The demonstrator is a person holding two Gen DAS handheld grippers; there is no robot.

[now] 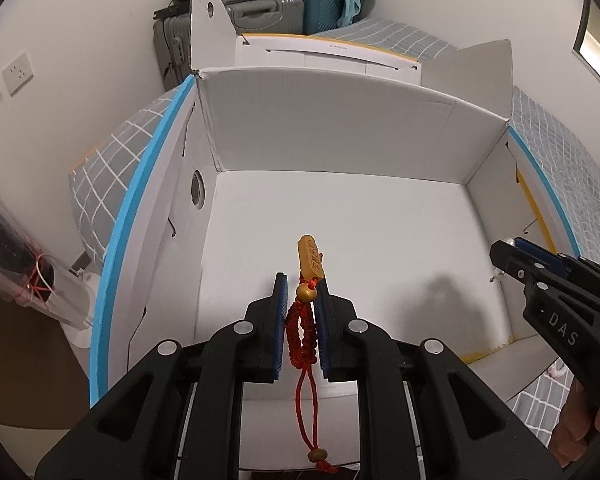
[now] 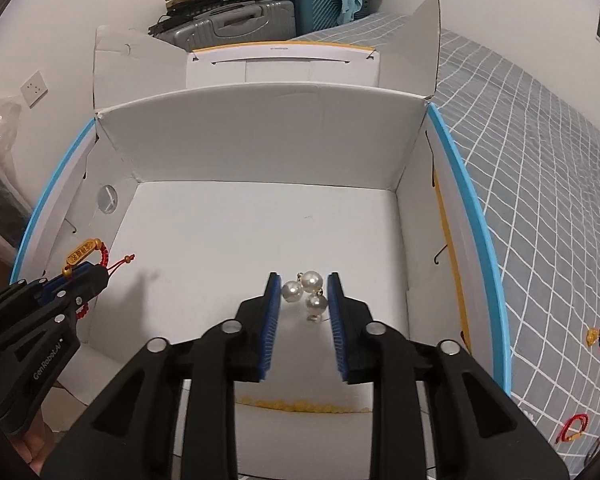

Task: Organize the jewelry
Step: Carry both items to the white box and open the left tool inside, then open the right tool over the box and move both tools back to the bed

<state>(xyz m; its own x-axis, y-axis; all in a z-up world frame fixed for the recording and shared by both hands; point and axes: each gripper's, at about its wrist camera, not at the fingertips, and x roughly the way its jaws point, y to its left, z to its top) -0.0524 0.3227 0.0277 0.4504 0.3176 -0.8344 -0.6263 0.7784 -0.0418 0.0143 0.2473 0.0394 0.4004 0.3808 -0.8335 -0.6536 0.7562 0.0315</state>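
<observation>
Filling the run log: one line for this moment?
left gripper: shut on red cord bracelet | right gripper: around white pearl cluster | both over white cardboard box
</observation>
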